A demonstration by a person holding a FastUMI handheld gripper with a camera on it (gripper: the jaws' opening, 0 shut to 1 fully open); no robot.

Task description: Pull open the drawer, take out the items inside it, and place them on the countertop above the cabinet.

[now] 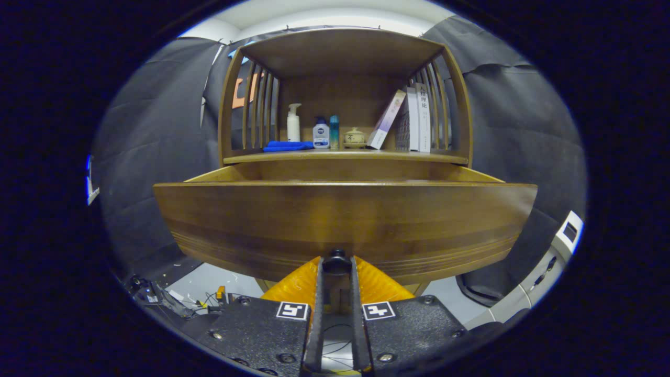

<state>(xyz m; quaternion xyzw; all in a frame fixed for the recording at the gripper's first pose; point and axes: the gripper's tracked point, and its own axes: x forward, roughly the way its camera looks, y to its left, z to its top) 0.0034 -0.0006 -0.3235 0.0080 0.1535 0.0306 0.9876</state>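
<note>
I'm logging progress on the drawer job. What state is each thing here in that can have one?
drawer: pulled open, contents hidden behind its front panel
drawer knob: clamped between the gripper's fingers
gripper: shut on the knob
pump bottle: upright on the countertop
books: one leaning, the others upright
blue cloth: lying flat

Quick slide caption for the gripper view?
Gripper shut on the knob of the pulled-out wooden drawer, below the cluttered countertop.

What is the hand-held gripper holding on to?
The hand-held gripper is shut on the small dark knob at the lower middle of the drawer front, one finger on each side.
</note>
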